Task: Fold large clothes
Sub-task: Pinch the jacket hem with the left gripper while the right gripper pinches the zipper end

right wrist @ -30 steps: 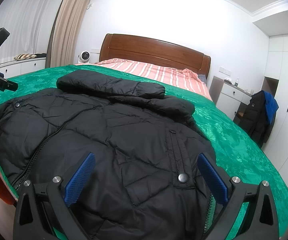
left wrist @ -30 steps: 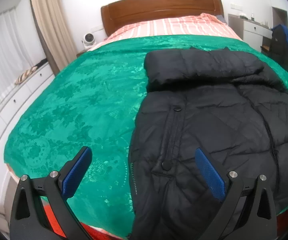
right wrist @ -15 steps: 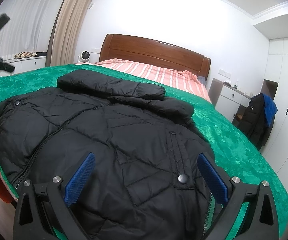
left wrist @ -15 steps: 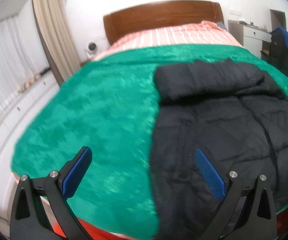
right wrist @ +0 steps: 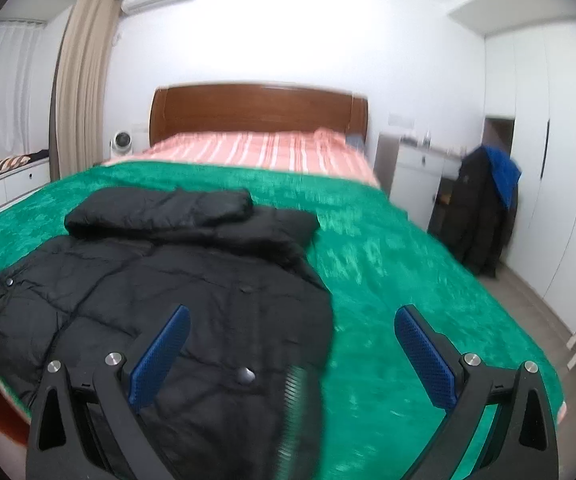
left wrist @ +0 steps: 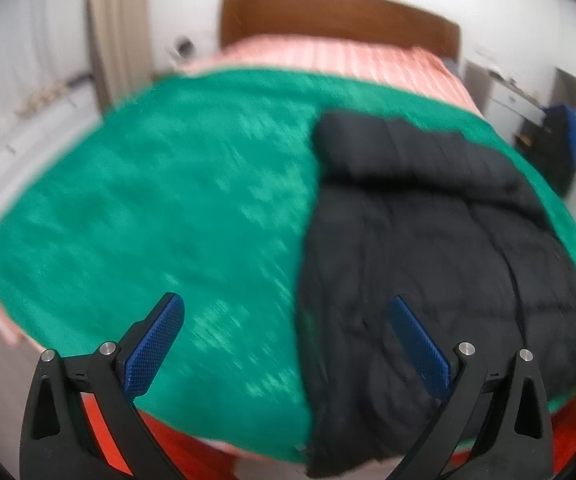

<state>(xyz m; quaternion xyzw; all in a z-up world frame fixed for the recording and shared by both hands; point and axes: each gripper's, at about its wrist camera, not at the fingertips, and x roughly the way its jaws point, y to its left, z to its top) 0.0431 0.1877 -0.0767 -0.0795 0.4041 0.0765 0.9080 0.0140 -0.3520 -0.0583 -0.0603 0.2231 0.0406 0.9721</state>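
Note:
A black puffer jacket (left wrist: pixel 428 240) lies flat on the green bedspread (left wrist: pixel 159 200), hood toward the headboard, hem at the bed's near edge. In the right wrist view the jacket (right wrist: pixel 167 292) fills the lower left. My left gripper (left wrist: pixel 285 344) is open and empty, held above the bed's near edge by the jacket's left side. My right gripper (right wrist: pixel 294 354) is open and empty, above the jacket's right side and the green bedspread (right wrist: pixel 408 280). The left view is blurred by motion.
A wooden headboard (right wrist: pixel 255 108) and a striped pink sheet (right wrist: pixel 263 152) are at the far end. A white nightstand (right wrist: pixel 416 176) and a chair with dark and blue clothes (right wrist: pixel 484 208) stand to the right. Low white cabinets (right wrist: pixel 3 192) run along the left wall.
Both grippers have pulled back and up from the jacket, and it looks smaller now. The right view has swung right and shows more green bedspread. Both grippers stay open.

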